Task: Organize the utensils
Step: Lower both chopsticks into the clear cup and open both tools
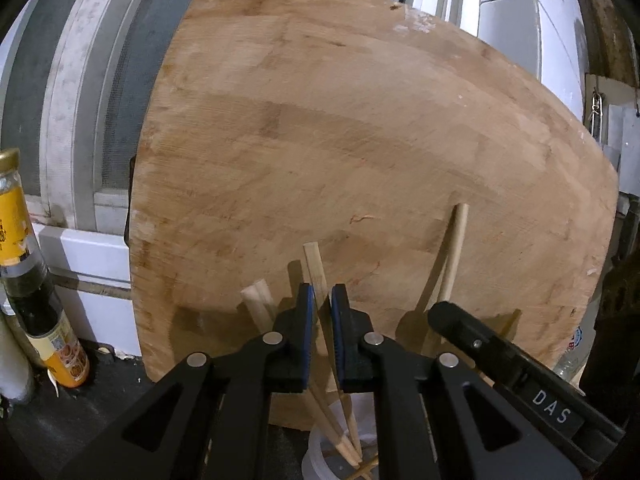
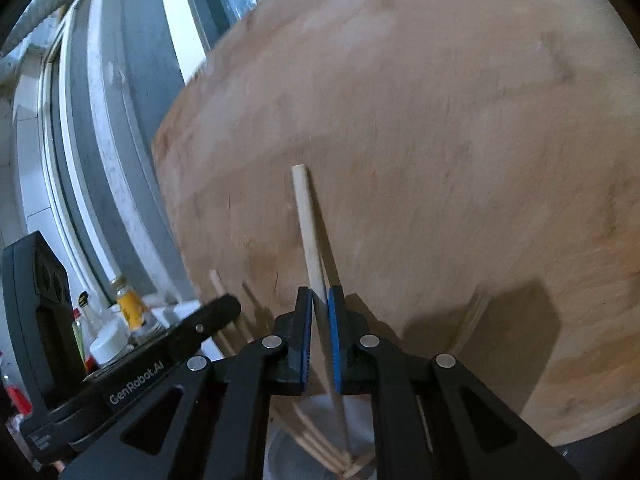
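Left gripper (image 1: 322,300): blue-padded jaws clamped on a flat-ended pale wooden chopstick (image 1: 314,268), its top at 12 o'clock above the pads, its lower end inside the translucent white plastic cup (image 1: 320,456) at 6 o'clock. Right gripper (image 2: 320,300): jaws pinched on a round pale wooden chopstick (image 2: 306,216), also reaching into the cup. More chopsticks stand in it. Large worn wooden cutting board (image 1: 360,140) leans directly behind. Yellow-labelled sauce bottle (image 1: 24,264) at 9 o'clock.
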{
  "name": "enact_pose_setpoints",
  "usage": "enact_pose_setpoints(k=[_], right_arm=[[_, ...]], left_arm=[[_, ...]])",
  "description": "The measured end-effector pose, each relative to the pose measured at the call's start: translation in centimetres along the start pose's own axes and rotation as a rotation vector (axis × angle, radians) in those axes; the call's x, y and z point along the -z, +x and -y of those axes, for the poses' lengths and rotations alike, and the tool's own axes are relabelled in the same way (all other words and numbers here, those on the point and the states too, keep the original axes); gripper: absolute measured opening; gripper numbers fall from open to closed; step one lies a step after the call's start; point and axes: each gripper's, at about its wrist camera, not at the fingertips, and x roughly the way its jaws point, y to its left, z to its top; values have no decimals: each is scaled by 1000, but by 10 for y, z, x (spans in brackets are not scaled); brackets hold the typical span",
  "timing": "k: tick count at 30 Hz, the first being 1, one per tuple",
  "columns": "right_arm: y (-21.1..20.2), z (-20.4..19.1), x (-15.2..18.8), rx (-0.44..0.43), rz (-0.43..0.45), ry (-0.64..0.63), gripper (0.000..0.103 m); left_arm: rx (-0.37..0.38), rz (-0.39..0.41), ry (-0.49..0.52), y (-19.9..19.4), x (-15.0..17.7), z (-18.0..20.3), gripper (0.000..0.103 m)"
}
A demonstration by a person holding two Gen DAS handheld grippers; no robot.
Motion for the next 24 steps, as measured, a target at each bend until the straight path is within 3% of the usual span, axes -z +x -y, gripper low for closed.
enact_pose_setpoints(k=[8, 11, 13, 21, 24], right_arm=[[22, 0, 10, -29, -163, 10, 12], [27, 0, 15, -36, -205, 7, 12], [29, 2, 16, -50, -226, 28, 12], [30, 14, 19, -93, -245, 103, 12], [26, 13, 19, -99, -217, 96, 13]], left_arm=[[3, -9, 16, 4, 7, 2, 9], [-64, 37, 19, -7, 6, 3, 8], [-33, 49, 15, -14, 5, 4, 8], [-12, 42, -24, -22, 4, -7, 9], [-50, 83, -14, -33, -5, -12, 17]])
